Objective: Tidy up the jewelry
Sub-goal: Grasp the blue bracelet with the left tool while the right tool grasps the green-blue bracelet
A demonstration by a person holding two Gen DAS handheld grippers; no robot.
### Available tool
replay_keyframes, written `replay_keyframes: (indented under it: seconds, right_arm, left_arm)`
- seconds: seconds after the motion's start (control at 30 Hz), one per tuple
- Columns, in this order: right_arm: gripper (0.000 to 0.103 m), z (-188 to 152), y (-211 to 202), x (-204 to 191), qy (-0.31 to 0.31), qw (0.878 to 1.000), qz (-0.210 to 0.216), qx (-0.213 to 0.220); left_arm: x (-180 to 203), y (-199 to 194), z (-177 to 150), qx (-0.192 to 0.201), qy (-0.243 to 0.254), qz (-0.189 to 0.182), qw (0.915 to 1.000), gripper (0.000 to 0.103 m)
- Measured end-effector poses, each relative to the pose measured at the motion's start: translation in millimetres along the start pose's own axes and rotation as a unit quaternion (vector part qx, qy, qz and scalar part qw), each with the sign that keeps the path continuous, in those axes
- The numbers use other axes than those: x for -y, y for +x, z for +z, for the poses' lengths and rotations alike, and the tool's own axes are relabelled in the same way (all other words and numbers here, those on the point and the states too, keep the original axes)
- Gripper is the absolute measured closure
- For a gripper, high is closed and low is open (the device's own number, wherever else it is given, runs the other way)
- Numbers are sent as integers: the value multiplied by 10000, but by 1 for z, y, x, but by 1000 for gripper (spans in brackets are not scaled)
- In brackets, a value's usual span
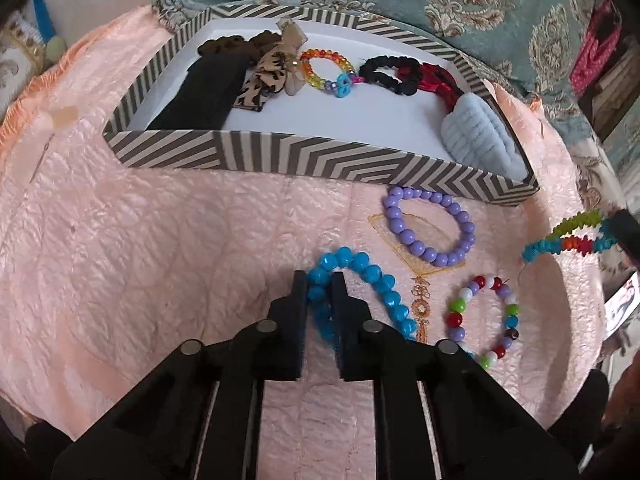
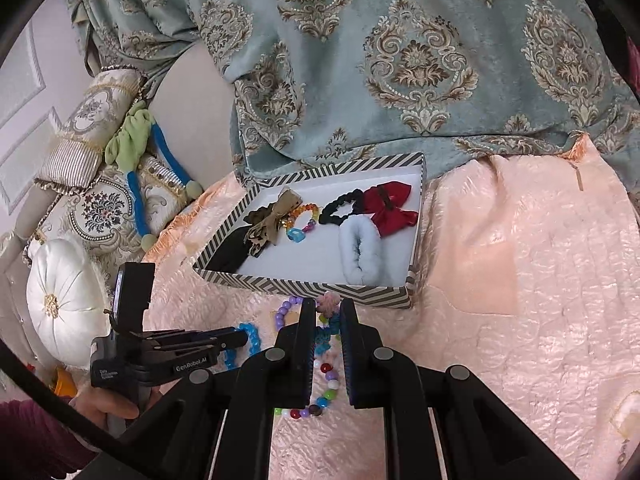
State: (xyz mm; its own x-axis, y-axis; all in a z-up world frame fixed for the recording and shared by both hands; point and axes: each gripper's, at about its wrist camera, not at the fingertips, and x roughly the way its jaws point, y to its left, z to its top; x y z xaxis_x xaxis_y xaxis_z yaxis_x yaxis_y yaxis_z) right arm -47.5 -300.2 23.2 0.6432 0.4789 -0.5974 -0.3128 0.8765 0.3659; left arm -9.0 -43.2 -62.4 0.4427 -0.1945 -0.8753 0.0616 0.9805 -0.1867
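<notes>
In the left wrist view my left gripper is shut on a blue bead bracelet that lies on the pink quilt. Right of it lie a purple bead bracelet and a mixed-colour bead bracelet. My right gripper is shut on a spiky multicolour bracelet, which hangs above the quilt; the same bracelet shows at the right edge of the left view. Behind stands a chevron-striped box holding a black band, a leopard bow, a rainbow bracelet, a black scrunchie, a red bow and a pale blue scrunchie.
A teal patterned curtain hangs behind the box. Cushions and a white round pillow lie at the left in the right wrist view. A person's hand grips the left tool. The pink quilt stretches to the right of the box.
</notes>
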Motion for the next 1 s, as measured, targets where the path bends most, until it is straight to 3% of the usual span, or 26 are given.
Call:
replay_keyframes:
  seconds: [0.33, 1.0]
  right_arm:
    - [92, 6, -8, -12, -147, 9999, 40, 69]
    - [92, 18, -10, -34, -284, 9995, 69, 130]
  left_arm:
    - [3, -44, 3, 356, 129, -48, 9993, 94]
    - [-2, -97, 45, 961, 175, 127, 9951, 94]
